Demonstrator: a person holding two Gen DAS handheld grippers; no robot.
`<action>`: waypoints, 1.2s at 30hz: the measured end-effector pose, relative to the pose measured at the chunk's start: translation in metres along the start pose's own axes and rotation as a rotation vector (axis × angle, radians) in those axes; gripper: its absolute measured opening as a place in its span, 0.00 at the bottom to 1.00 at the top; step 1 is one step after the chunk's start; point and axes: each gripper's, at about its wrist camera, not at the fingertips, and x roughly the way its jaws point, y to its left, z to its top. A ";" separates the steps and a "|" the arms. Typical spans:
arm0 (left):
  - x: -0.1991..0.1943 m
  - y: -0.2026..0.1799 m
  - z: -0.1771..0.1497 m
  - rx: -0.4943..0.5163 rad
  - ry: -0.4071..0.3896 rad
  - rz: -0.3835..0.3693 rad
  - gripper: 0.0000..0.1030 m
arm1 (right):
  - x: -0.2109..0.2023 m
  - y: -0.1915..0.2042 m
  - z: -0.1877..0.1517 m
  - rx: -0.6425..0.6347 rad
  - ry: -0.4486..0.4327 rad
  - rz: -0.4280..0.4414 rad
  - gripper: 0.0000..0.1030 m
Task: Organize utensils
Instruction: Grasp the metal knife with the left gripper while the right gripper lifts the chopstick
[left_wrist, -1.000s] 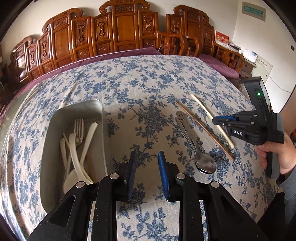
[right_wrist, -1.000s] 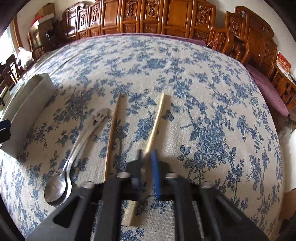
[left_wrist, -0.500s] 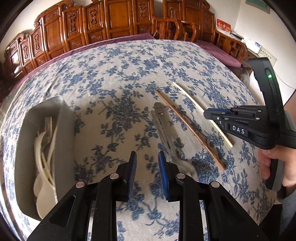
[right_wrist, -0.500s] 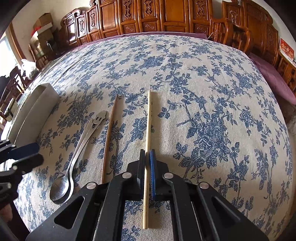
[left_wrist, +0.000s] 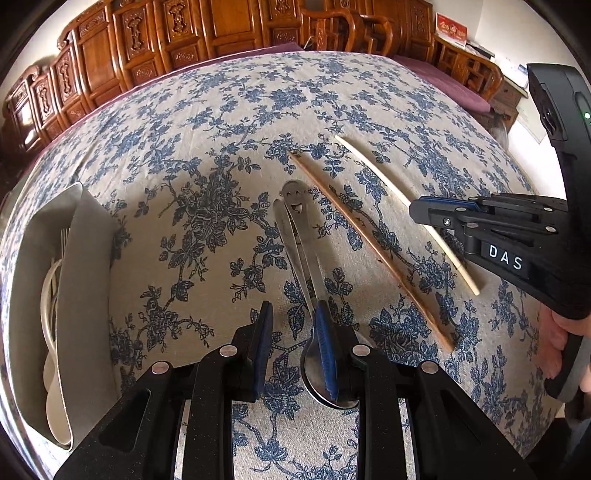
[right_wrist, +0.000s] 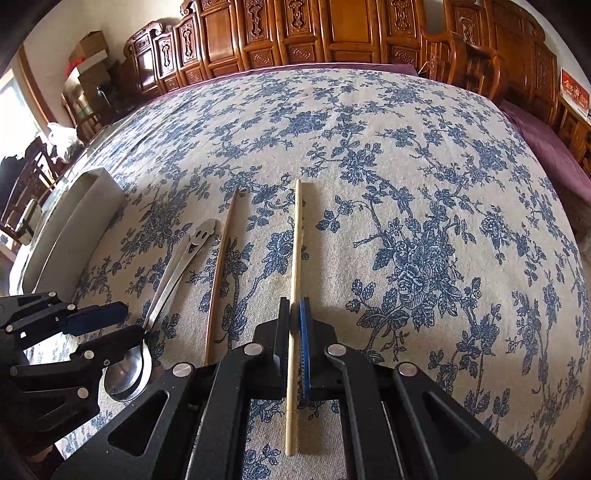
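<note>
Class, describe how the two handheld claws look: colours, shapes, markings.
Both are matte black, angular frames with silver rivets. The left claw and right claw carry blue ribbed pads. The right claw's body bears white "DAS" lettering and a green light. No cables visible.

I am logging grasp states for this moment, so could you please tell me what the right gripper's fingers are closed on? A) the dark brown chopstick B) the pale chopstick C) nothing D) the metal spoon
B: in the right wrist view the right gripper has its fingers pinched on the pale chopstick, while the dark brown chopstick and the metal spoon lie apart on the tablecloth.
</note>
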 end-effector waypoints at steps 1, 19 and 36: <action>0.000 -0.001 0.000 0.005 0.001 0.005 0.22 | 0.000 0.000 0.000 0.001 0.000 0.001 0.06; 0.009 0.011 0.012 -0.018 0.036 0.030 0.21 | 0.000 0.000 0.000 0.005 0.002 0.007 0.06; 0.012 0.008 0.018 0.026 0.032 0.023 0.02 | 0.001 0.005 0.000 -0.029 0.004 -0.017 0.06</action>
